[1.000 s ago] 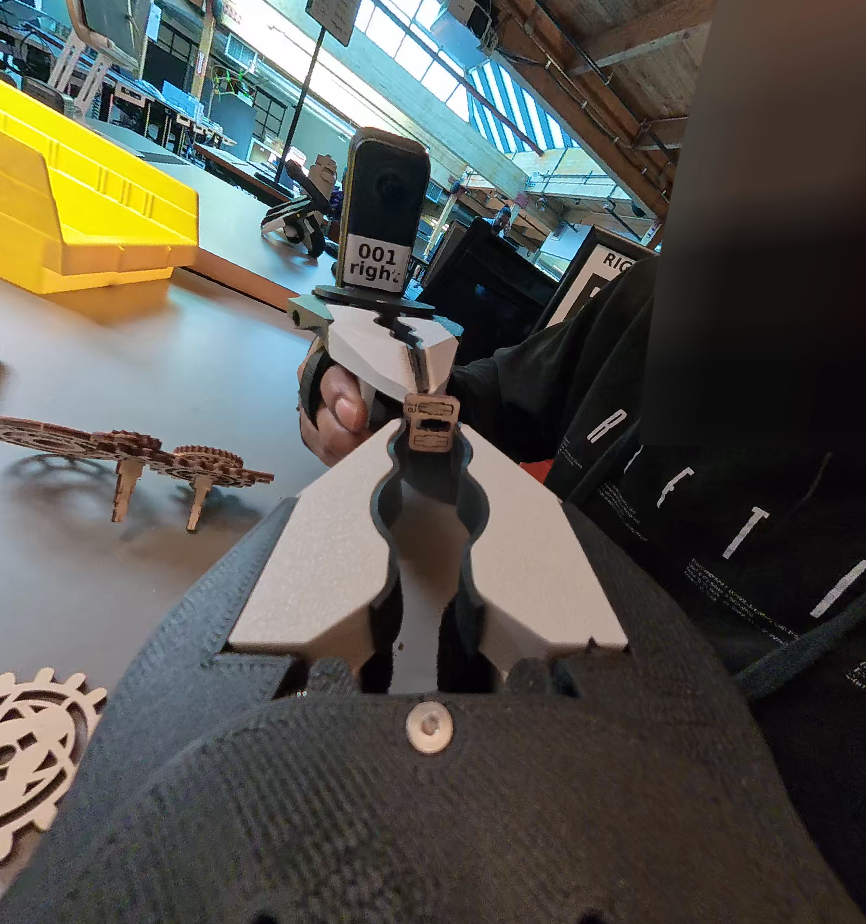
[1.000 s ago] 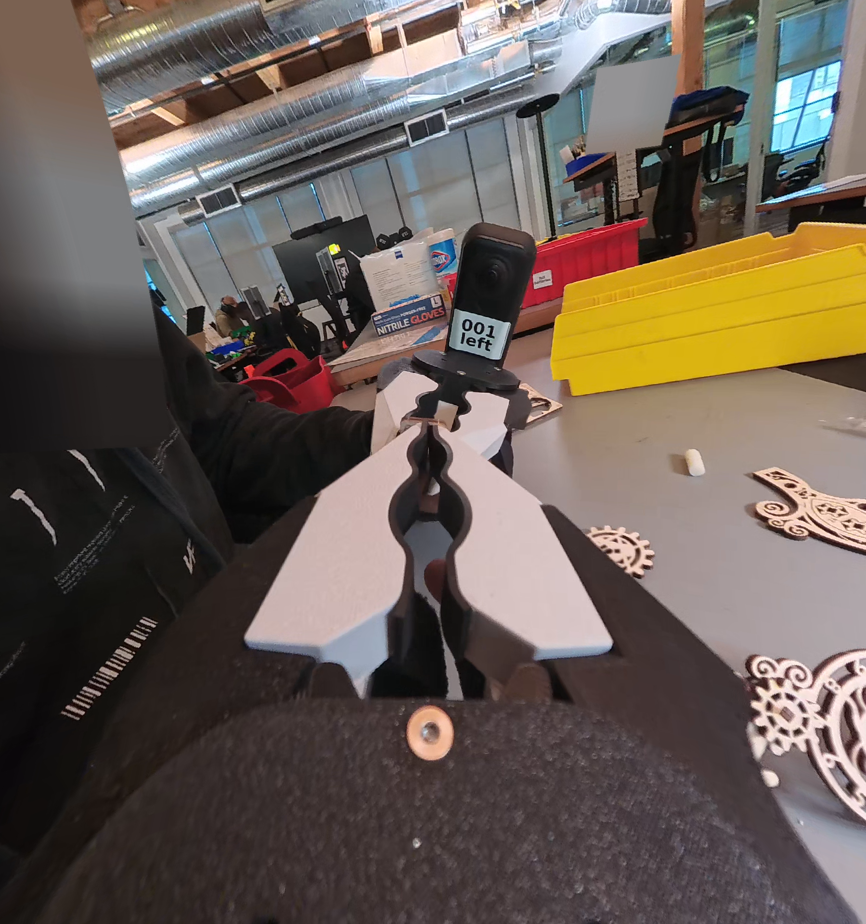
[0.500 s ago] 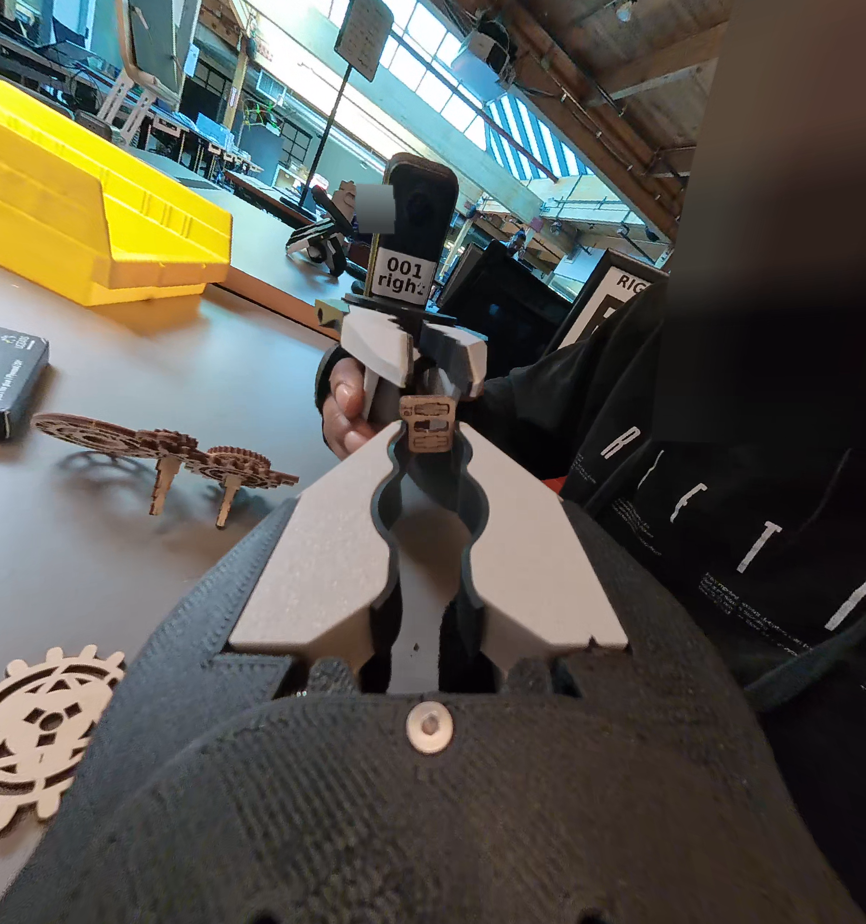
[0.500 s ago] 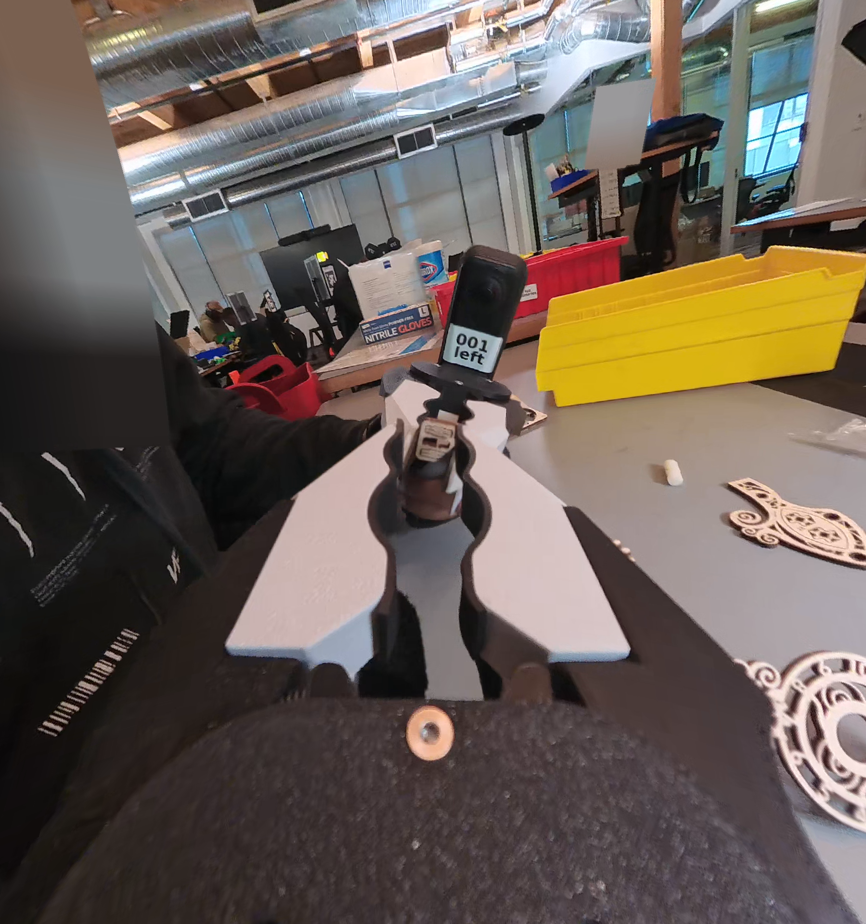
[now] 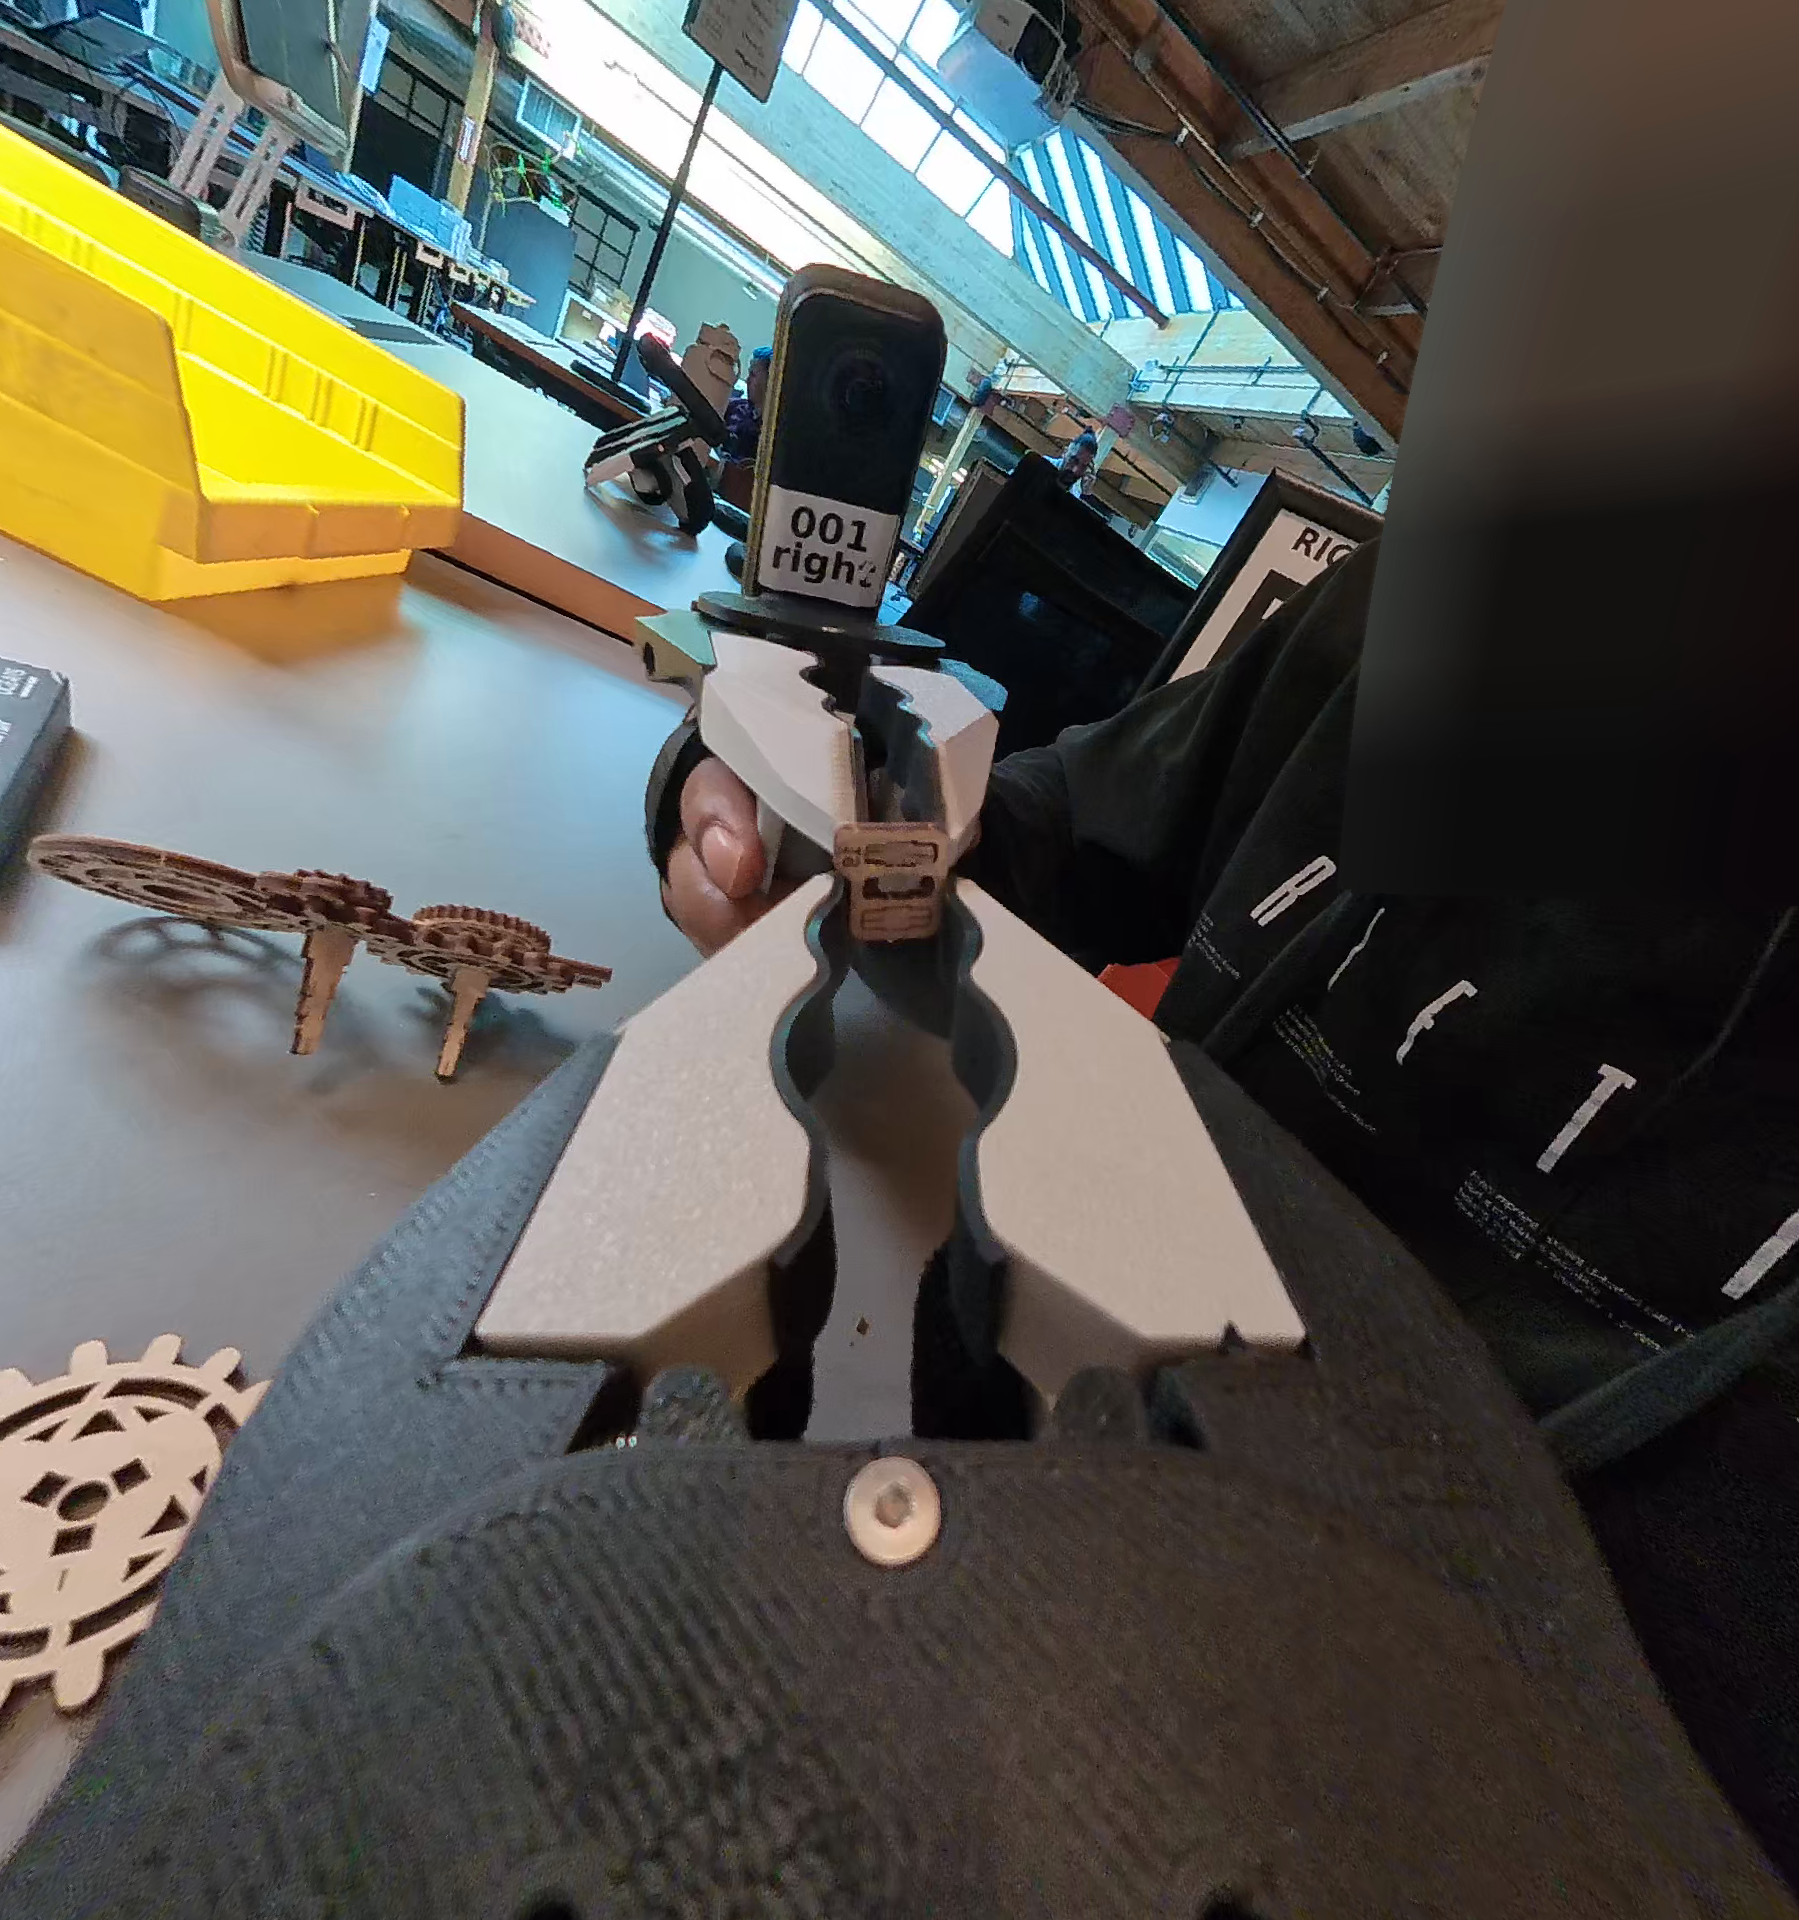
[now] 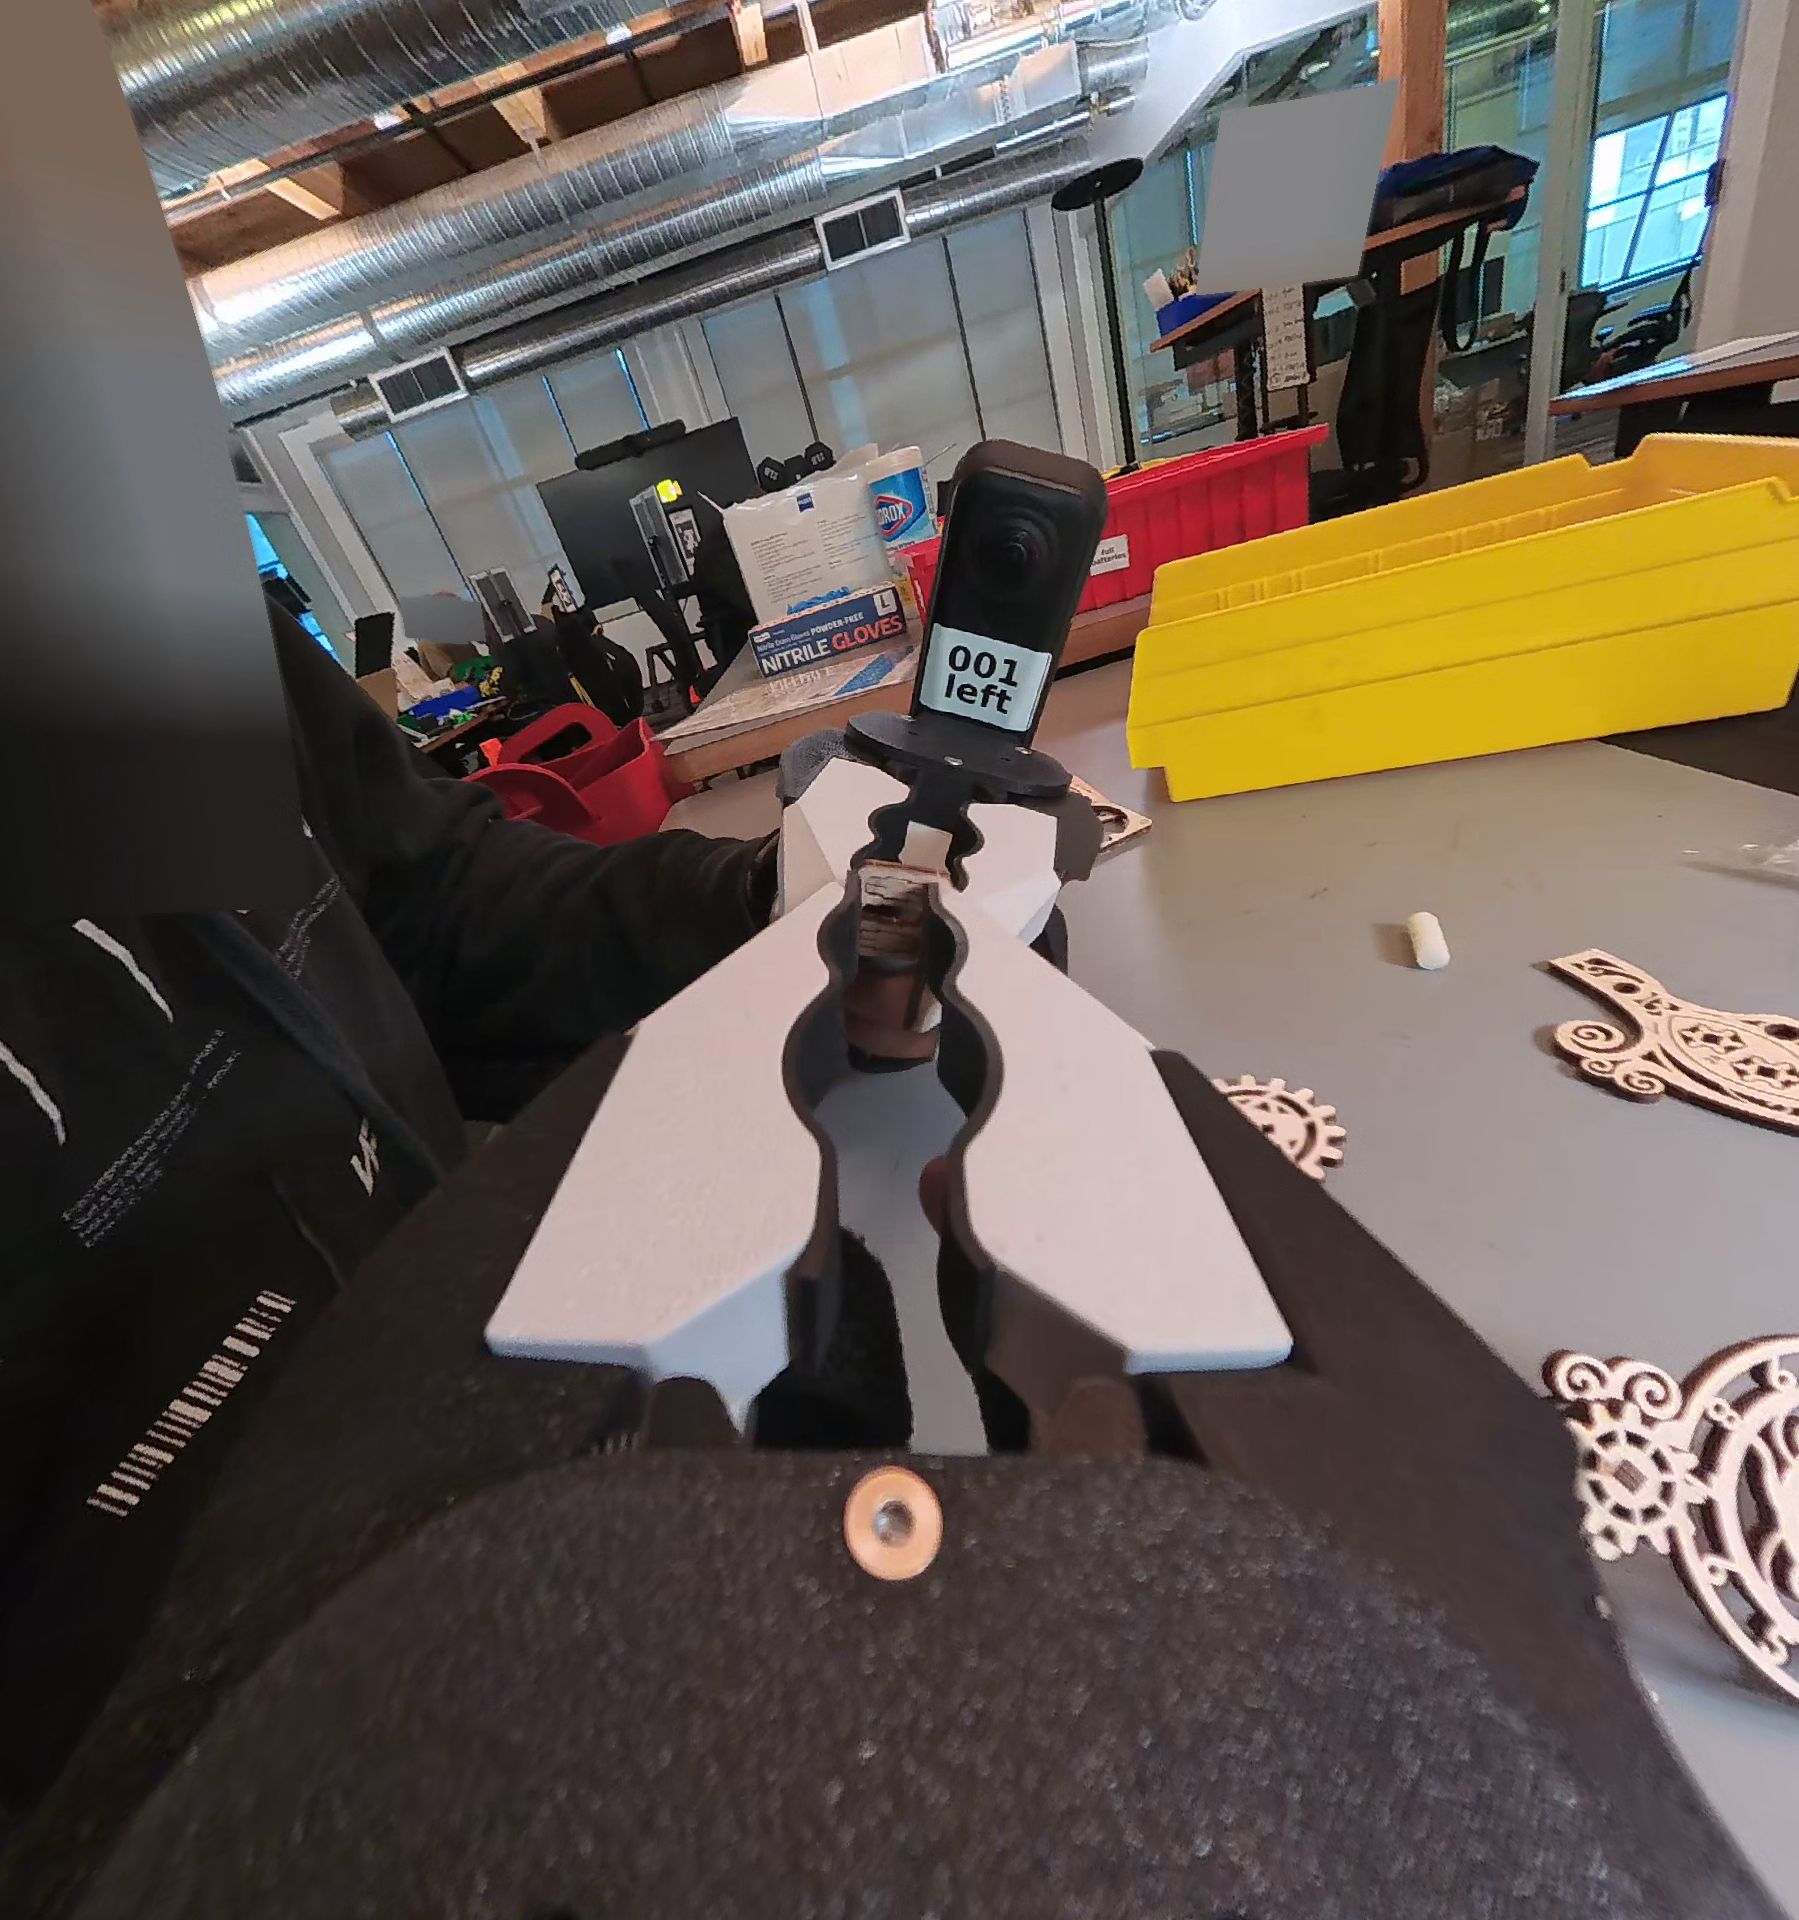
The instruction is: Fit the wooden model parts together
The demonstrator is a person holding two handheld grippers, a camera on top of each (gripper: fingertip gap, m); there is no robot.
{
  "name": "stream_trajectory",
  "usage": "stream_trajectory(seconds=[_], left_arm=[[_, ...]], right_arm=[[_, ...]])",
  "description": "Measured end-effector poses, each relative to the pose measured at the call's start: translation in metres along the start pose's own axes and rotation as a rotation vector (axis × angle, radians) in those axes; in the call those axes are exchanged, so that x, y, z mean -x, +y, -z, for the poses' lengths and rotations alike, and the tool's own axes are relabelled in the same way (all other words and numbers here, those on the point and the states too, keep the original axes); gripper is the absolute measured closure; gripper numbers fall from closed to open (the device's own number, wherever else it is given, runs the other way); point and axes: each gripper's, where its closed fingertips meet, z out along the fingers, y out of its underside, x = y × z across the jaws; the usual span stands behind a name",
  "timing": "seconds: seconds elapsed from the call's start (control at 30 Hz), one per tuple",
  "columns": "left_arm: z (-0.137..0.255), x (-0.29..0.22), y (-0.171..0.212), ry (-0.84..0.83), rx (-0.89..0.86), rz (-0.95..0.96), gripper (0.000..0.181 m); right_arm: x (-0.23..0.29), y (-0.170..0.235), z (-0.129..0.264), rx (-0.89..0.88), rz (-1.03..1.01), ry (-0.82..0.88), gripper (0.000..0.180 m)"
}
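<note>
Nearest in the left wrist view, the left gripper (image 5: 890, 894) is reaching forward above the tabletop (image 5: 251, 1143), its jaws pinching a small slotted wooden piece (image 5: 891, 881) at their tips. The piece is standing flat-face toward that camera, its long axis roughly upright. Low on the near left, a pale wooden gear (image 5: 53, 1507) is lying flat. Farther left, a dark gear assembly (image 5: 334, 925) is standing on two thin wooden legs, its flat run of gears stretching left to right.

Just beyond the piece, the right gripper (image 5: 879, 800) is facing the left one tip to tip, gripped by a hand (image 5: 713, 862) coming from a black sleeve. In the right wrist view, the right gripper (image 6: 900, 904) is closing its jaws on the same piece (image 6: 890, 909), with a brown part (image 6: 884, 1008) hanging below between the fingers; whether they are one part I cannot tell. A small white peg (image 6: 924, 844) is sitting between the far jaws.

To the right in that view, pale ornate wooden parts are lying flat: a small gear (image 6: 1284, 1122), a teardrop plate (image 6: 1705, 1049), a ring plate (image 6: 1757, 1507). A white cylinder (image 6: 1427, 940) is lying alone farther off.

At the far edge, yellow bins (image 6: 1446, 665) are resting nested on the tabletop; their insides are hidden.
</note>
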Motion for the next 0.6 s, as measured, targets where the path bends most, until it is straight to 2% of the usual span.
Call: stream_trajectory(seconds=[0.03, 0.43, 0.47, 0.5, 0.53, 0.57, 0.6], left_arm=[[-0.001, -0.003, 0.000, 0.014, 0.002, 0.003, 0.166], [-0.010, -0.011, 0.005, 0.058, 0.033, 0.061, 0.165], [-0.011, -0.009, 0.007, 0.048, 0.041, 0.061, 0.165], [-0.009, 0.005, 0.012, -0.042, 0.066, 0.068, 0.181], [0.000, 0.026, 0.013, -0.144, 0.047, 0.068, 0.181], [0.008, 0.025, 0.006, -0.100, -0.002, 0.130, 0.181], [0.012, 0.022, -0.001, -0.097, -0.014, 0.094, 0.181]], right_arm=[[-0.002, -0.001, 0.001, -0.007, -0.001, 0.009, 0.180], [0.009, 0.000, 0.010, 0.001, 0.028, -0.099, 0.180], [0.009, 0.000, 0.011, 0.003, 0.024, -0.111, 0.180], [0.015, -0.003, 0.013, -0.016, 0.014, -0.156, 0.180], [0.040, -0.008, 0.013, -0.034, -0.007, -0.300, 0.180], [0.046, 0.006, 0.003, 0.050, 0.080, -0.286, 0.180], [0.037, 0.020, -0.002, 0.116, 0.189, -0.203, 0.180]])
